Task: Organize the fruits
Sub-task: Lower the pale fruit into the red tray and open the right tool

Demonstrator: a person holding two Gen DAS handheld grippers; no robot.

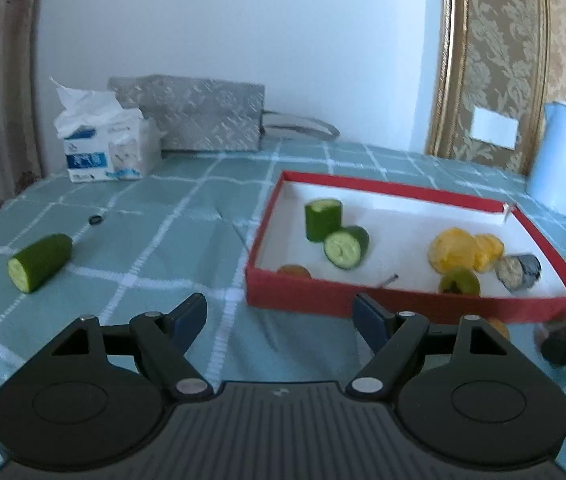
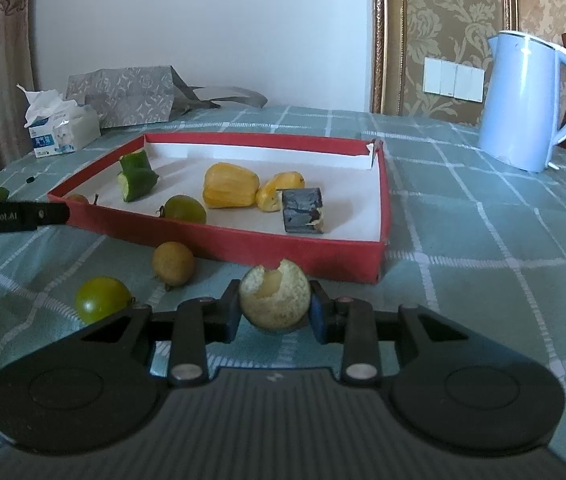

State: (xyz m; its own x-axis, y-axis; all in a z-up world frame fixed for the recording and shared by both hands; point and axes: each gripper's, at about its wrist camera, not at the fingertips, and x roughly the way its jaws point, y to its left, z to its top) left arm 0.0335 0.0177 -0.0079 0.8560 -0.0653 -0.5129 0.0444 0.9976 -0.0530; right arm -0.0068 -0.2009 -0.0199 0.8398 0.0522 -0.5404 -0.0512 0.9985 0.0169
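Right claw (image 2: 275, 314) grips a round tan bitten fruit (image 2: 275, 300) before the shallow red cardboard tray (image 2: 283, 246); left claw (image 1: 281, 322) gapes wide, holding nothing.

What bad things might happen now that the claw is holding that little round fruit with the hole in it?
1. The right claw pinches a round fruit whose shell is already broken; squeezing might crush it, or it may slip out.
2. The red box wall stands right ahead, so a low carry could bump it.
3. The loose brown fruit and green fruit lie nearby and might get knocked and roll.
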